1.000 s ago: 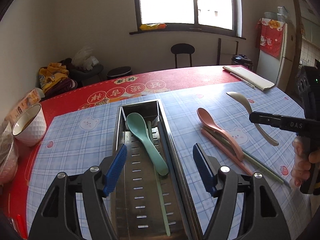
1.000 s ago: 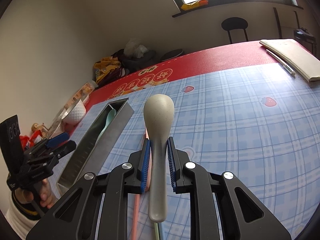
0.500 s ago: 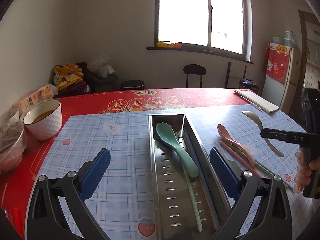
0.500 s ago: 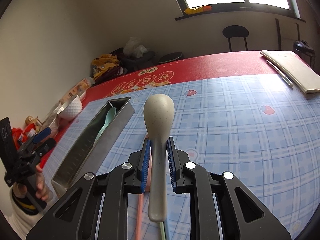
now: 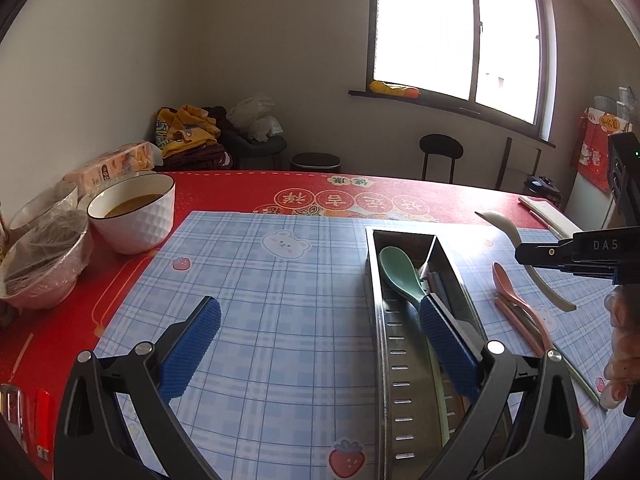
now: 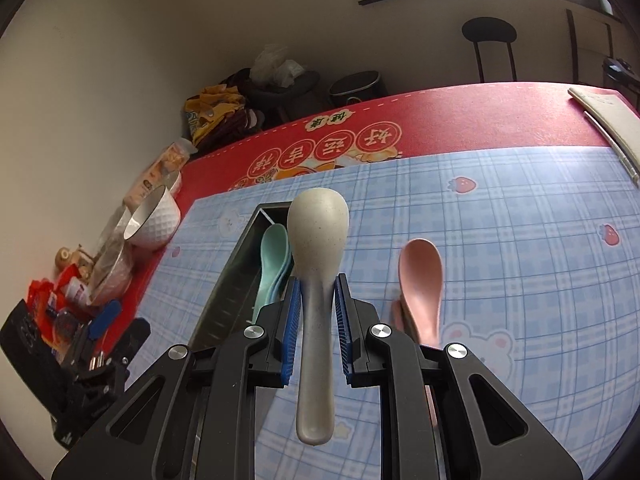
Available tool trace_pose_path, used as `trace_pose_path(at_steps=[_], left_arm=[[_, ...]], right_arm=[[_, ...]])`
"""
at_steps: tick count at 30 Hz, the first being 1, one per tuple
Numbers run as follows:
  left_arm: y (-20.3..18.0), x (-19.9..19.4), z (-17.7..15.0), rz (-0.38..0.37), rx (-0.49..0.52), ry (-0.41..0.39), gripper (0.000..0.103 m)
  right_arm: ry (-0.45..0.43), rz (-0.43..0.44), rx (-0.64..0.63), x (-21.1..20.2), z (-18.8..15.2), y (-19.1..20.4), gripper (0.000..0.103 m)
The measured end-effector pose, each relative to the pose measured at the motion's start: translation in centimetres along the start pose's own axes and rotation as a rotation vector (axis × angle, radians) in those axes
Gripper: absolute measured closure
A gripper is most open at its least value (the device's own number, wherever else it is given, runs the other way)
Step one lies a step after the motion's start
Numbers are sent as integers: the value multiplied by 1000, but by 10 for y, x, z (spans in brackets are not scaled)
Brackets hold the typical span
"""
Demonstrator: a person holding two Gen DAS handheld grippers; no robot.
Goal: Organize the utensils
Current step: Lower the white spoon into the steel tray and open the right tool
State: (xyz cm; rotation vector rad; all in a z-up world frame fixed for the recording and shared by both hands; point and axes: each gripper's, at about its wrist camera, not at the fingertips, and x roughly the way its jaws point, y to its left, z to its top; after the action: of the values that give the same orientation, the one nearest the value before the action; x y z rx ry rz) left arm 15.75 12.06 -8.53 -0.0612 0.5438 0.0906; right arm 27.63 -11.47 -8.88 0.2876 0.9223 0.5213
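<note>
Red vinyl covers the table (image 5: 440,200), and over it lies a blue checked mat (image 5: 280,300) printed with bears and strawberries. On the mat sits the long steel utensil tray (image 5: 394,360), slotted along its floor, already holding a mint-green spoon (image 5: 400,272) and what looks like a pair of chopsticks beside it. Just right of the tray, on the mat, a pink spoon (image 6: 421,280) lies over pink chopsticks (image 5: 516,320).

The step in hand looks like carrying the 3rd spoon to the tray. The right gripper (image 6: 317,320) pinches the speckled grey-white spoon (image 6: 318,248) by its neck, bowl forward, handle trailing back toward the camera — the piece is lifted clear of the mat and, in the right wrist view, its bowl hangs over the tray's far end beside the green one. The left gripper (image 5: 320,344) has its jaws spread wide with nothing between them, low over the mat with its right finger over the tray.

Next, I judge, the grey spoon must be lowered lengthwise into the narrow trough, aligned with the walls, before release — a skewed drop could bridge the rim.
</note>
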Motion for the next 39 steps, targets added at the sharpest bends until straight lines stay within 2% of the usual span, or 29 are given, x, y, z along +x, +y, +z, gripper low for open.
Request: trace_pose_path(at_steps=[3, 7, 11, 22, 32, 39], left_arm=[[12, 5, 1, 4, -46, 17, 6], [24, 6, 1, 46, -87, 18, 6], [34, 6, 2, 46, -136, 19, 6], [34, 3, 5, 35, -152, 15, 6], [33, 2, 5, 28, -156, 14, 6], [29, 1, 5, 10, -152, 2, 6]], right_arm=[[29, -4, 4, 17, 10, 17, 85], [65, -27, 13, 40, 17, 35, 85], [99, -59, -18, 61, 16, 52, 85], [145, -124, -28, 91, 10, 57, 84], [108, -135, -56, 80, 12, 58, 84], [-2, -177, -178, 45, 6, 59, 84]])
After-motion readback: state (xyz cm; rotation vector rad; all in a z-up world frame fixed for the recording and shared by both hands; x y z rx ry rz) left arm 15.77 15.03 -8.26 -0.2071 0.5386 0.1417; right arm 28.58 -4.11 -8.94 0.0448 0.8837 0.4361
